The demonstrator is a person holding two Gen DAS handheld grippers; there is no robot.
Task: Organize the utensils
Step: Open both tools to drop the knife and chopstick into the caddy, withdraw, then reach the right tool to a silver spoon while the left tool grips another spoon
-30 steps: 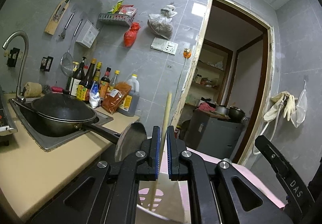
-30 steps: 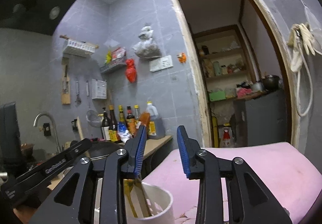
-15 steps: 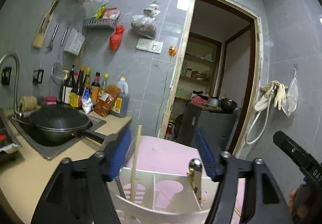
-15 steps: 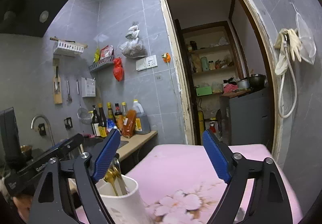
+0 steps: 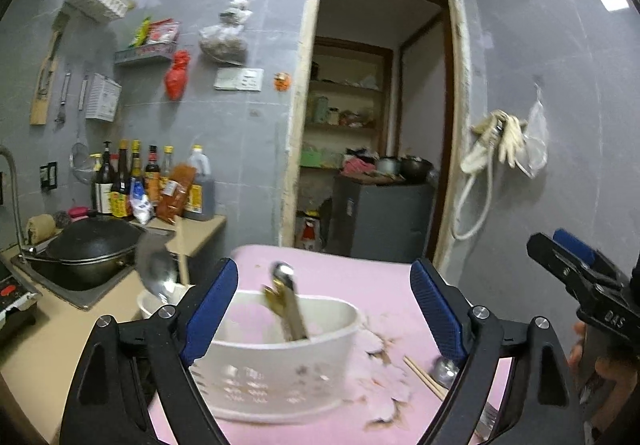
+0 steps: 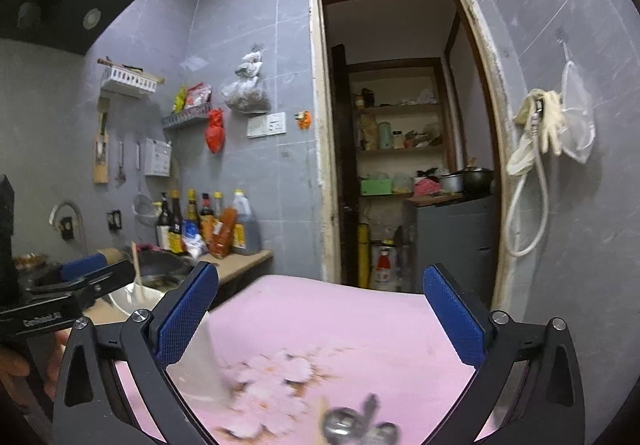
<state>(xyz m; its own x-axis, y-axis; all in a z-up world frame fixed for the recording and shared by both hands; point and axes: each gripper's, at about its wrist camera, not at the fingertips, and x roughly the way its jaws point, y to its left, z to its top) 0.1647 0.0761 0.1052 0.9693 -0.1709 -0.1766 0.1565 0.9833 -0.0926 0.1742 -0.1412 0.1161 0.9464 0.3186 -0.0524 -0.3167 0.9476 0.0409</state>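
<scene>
The left gripper (image 5: 324, 309) and right gripper (image 6: 320, 317) both gape wide, holding nothing. The white basket (image 5: 280, 373) with spoons (image 5: 286, 301) sits by the pink table's (image 5: 360, 277) left edge. Chopsticks (image 5: 424, 377) lie beside it.

White perforated plastic utensil caddy (image 5: 280, 377) on pink flower-printed tablecloth (image 5: 360, 285); gold-handled steel spoon (image 5: 286, 305), blue gripper pads (image 6: 188, 315), black iron wok (image 5: 90, 249)
</scene>
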